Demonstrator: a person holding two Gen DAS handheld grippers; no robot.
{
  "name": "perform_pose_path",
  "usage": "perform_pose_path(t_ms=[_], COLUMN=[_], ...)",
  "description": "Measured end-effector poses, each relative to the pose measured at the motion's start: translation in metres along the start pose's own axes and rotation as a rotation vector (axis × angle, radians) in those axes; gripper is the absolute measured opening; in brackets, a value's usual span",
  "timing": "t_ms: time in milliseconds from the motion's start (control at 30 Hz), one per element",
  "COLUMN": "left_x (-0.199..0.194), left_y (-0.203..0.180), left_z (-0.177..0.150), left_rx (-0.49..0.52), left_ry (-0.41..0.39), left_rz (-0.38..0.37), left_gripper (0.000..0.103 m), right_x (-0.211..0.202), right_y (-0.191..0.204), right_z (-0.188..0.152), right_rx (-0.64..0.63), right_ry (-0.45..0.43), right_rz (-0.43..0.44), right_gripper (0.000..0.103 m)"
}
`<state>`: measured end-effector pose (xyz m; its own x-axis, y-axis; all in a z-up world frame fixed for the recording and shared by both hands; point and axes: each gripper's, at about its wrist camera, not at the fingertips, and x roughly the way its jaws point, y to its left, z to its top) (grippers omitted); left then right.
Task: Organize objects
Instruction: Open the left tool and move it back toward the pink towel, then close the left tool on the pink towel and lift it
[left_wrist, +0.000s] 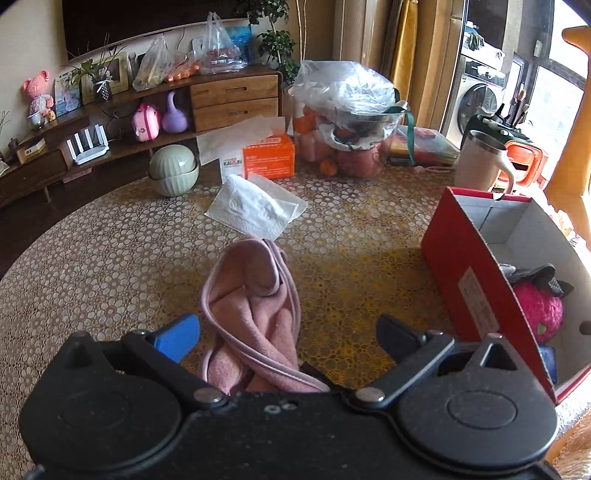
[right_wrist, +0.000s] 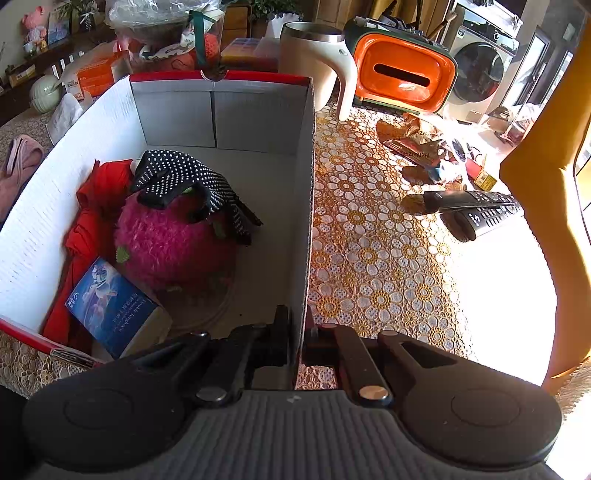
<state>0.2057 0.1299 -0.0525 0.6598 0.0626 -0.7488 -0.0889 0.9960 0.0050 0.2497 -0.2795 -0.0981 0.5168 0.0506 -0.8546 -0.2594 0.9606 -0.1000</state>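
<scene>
A crumpled pink cloth lies on the lace-covered table, between the wide-open jaws of my left gripper; neither pad presses on it. To its right stands a red cardboard box with white inner walls. My right gripper is shut on the box's right wall near its front corner. Inside the box lie a fuzzy magenta ball, a black dotted glove, a red cloth and a small blue carton. The pink cloth shows at the far left beyond the box.
White tissues, an orange tissue box, green bowls and a bagged fruit bowl stand behind the cloth. A cream mug, an orange container, two remotes and wrappers lie right of the box.
</scene>
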Motion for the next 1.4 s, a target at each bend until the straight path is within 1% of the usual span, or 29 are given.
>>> perform_pose_path(t_ms=[167, 300, 567, 833, 1000, 1233, 1267, 1333, 1400], left_x=[0.022, 0.039, 0.068, 0.089, 0.104, 0.114, 0.115, 0.117, 0.118], left_y=[0.012, 0.014, 0.014, 0.013, 0.012, 0.009, 0.009, 0.007, 0.006], left_z=[-0.006, -0.012, -0.016, -0.012, -0.016, -0.019, -0.018, -0.019, -0.019], left_rx=[-0.011, 0.013, 0.046, 0.045, 0.067, 0.068, 0.07, 0.073, 0.072], left_ry=[0.02, 0.043, 0.076, 0.106, 0.131, 0.15, 0.154, 0.16, 0.167], left_rz=[0.017, 0.051, 0.094, 0.103, 0.134, 0.134, 0.132, 0.119, 0.107], left_gripper=[0.101, 0.101, 0.101, 0.101, 0.101, 0.101, 0.101, 0.096, 0.089], right_x=[0.0, 0.001, 0.001, 0.001, 0.001, 0.001, 0.001, 0.001, 0.001], right_y=[-0.001, -0.001, 0.0, 0.001, 0.002, 0.002, 0.001, 0.001, 0.001], right_z=[0.0, 0.0, 0.0, 0.0, 0.0, 0.0, 0.0, 0.0, 0.0], right_rx=[0.002, -0.002, -0.007, -0.01, -0.01, -0.012, -0.011, -0.011, -0.011], right_ry=[0.002, 0.003, 0.005, 0.007, 0.008, 0.009, 0.009, 0.009, 0.009], right_rz=[0.001, -0.003, -0.006, -0.006, -0.007, -0.007, -0.007, -0.007, -0.007], right_gripper=[0.006, 0.006, 0.006, 0.006, 0.006, 0.006, 0.006, 0.006, 0.006])
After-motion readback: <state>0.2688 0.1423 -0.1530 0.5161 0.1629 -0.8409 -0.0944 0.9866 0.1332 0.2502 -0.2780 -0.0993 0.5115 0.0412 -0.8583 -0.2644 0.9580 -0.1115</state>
